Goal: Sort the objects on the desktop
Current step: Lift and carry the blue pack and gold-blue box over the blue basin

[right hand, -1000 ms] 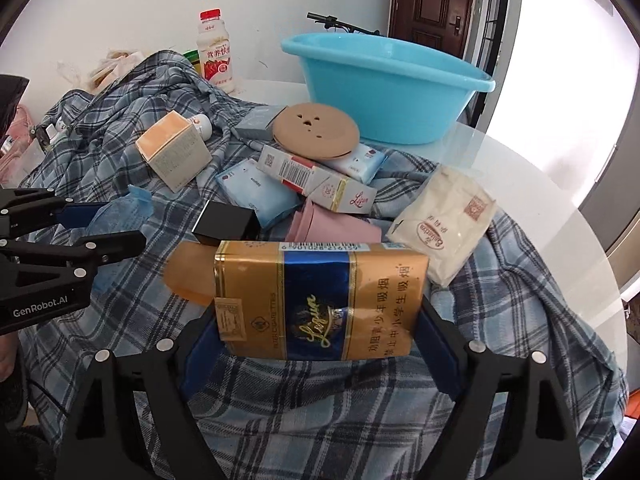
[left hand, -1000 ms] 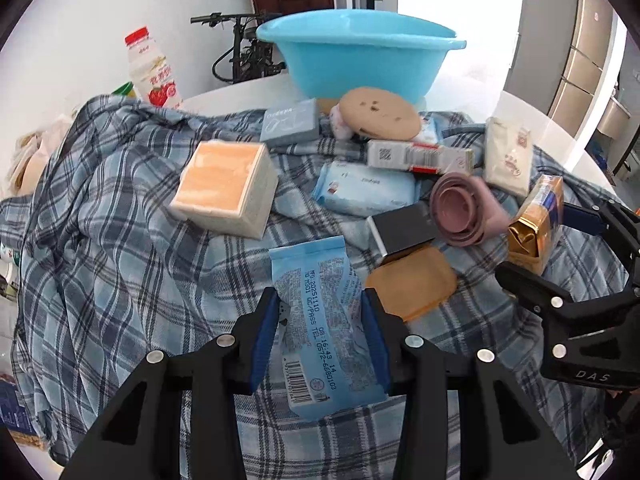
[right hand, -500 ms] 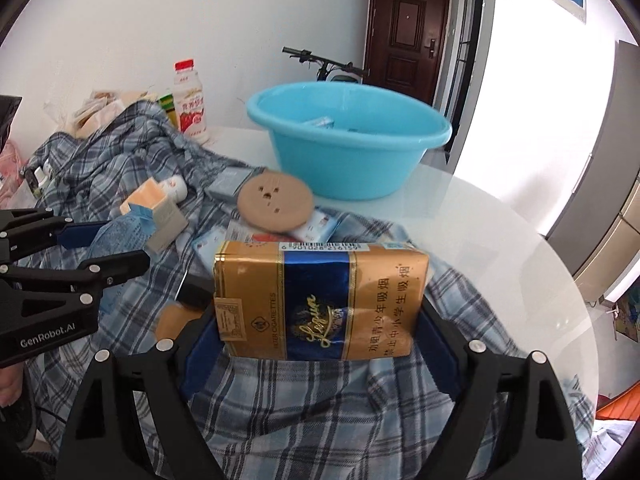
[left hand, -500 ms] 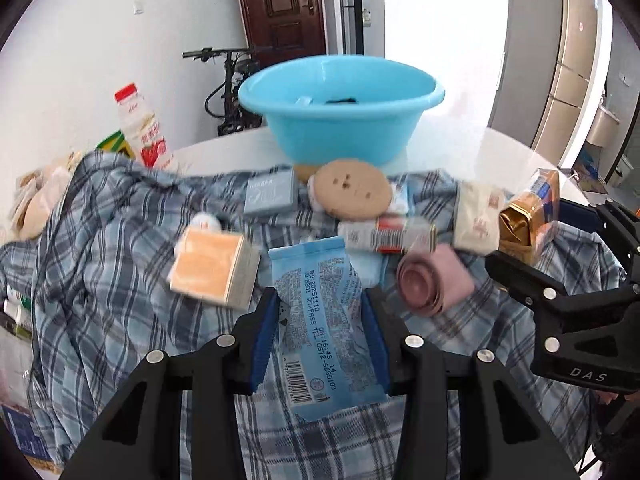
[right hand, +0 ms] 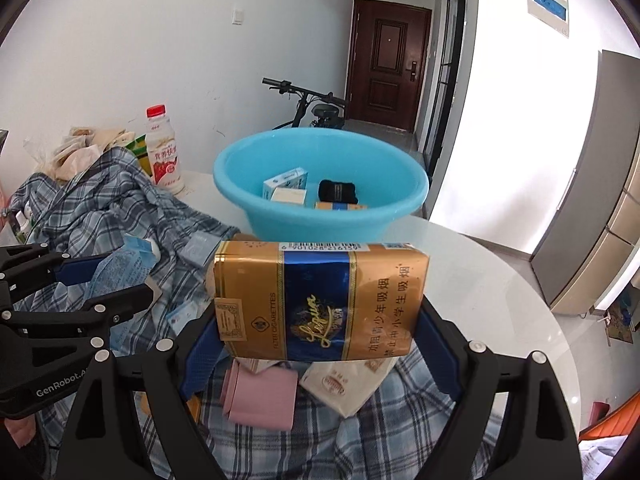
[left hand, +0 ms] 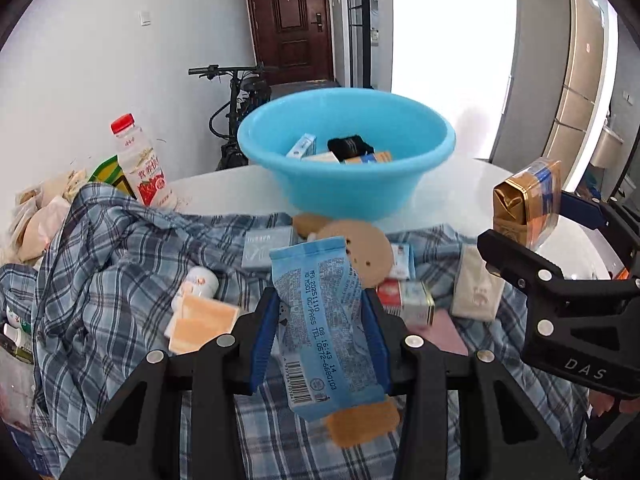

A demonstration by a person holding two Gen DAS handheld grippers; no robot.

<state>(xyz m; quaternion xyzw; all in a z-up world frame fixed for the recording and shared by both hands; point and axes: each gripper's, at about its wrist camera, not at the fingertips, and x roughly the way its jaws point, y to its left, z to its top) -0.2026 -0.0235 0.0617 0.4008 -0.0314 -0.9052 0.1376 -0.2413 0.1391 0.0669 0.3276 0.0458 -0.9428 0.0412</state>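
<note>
While both hands are up over the clutter, each pair of tongs carries something. The left tongs point(left hand: 320, 324) are clamped on a pale blue packet point(left hand: 316, 320), gripped across its narrow width so the long printed face stands up between the blue pads. The right tongs point(right hand: 320, 332) are clamped on a gold and blue cigarette pack point(right hand: 320, 300), taken end to end along its long side, which is why those fingers stand so much wider. Both things hang clear of the plaid shirt point(left hand: 100, 280) spread over the white counter point(right hand: 480, 280).

Ahead of both sits the blue basin point(left hand: 348, 160), on bare counter just beyond the shirt's far edge. A few small boxes and a dark rolled item already lie in it, so I take it to be where the sorted things go, and these two look headed there.

Plenty is left on the cloth: a round tan disc point(left hand: 360, 252), an orange-faced box point(left hand: 200, 324), a pink roll point(right hand: 260, 396), a cream sachet point(right hand: 340, 384) and several small packs. A strawberry drink bottle point(left hand: 140, 164) stands upright off to the left, near the wall.

Carrying two at once saves a trip, though both loads will have to clear the basin's rim.
</note>
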